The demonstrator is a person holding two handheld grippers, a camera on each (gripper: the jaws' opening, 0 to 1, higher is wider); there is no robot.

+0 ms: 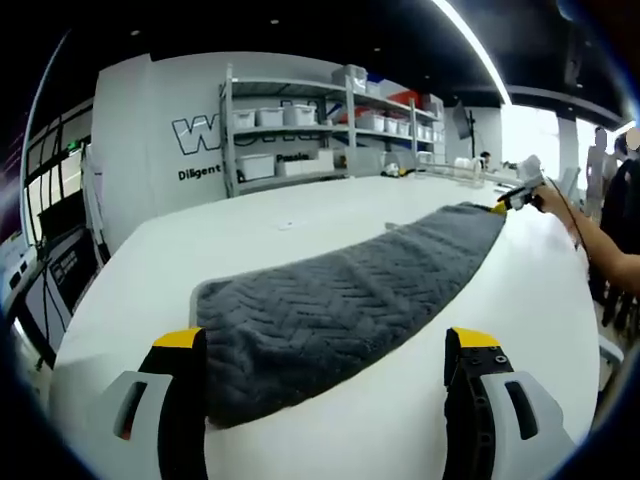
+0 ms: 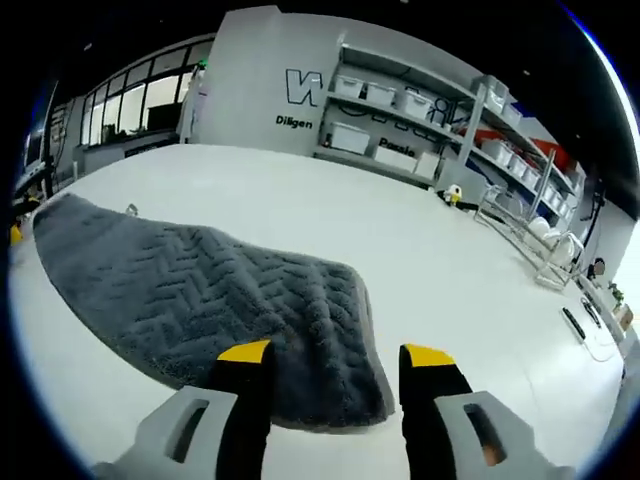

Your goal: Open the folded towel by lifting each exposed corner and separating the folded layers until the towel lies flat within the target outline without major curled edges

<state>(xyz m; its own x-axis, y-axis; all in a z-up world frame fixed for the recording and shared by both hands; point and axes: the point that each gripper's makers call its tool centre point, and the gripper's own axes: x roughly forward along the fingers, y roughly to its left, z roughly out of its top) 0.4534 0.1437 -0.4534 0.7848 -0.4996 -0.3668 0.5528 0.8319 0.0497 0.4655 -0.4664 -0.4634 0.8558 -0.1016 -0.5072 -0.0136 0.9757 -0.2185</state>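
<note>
In the left gripper view, the left hand-held gripper (image 1: 335, 355) stands wide, its yellow-tipped jaws spread over the near end of the grey towel (image 1: 340, 295), holding nothing. The towel lies as a long strip across the middle of the white surface (image 1: 150, 270), running away to the far right edge, where the right hand-held gripper (image 1: 500, 207) meets its far end, a person's hand (image 1: 550, 197) behind it. In the right gripper view, the right hand-held gripper (image 2: 335, 352) has its jaws parted above the towel's (image 2: 200, 280) near corner, nothing between them. Shelves with white bins (image 2: 420, 120) stand against the wall beyond the surface (image 2: 430, 260).
</note>
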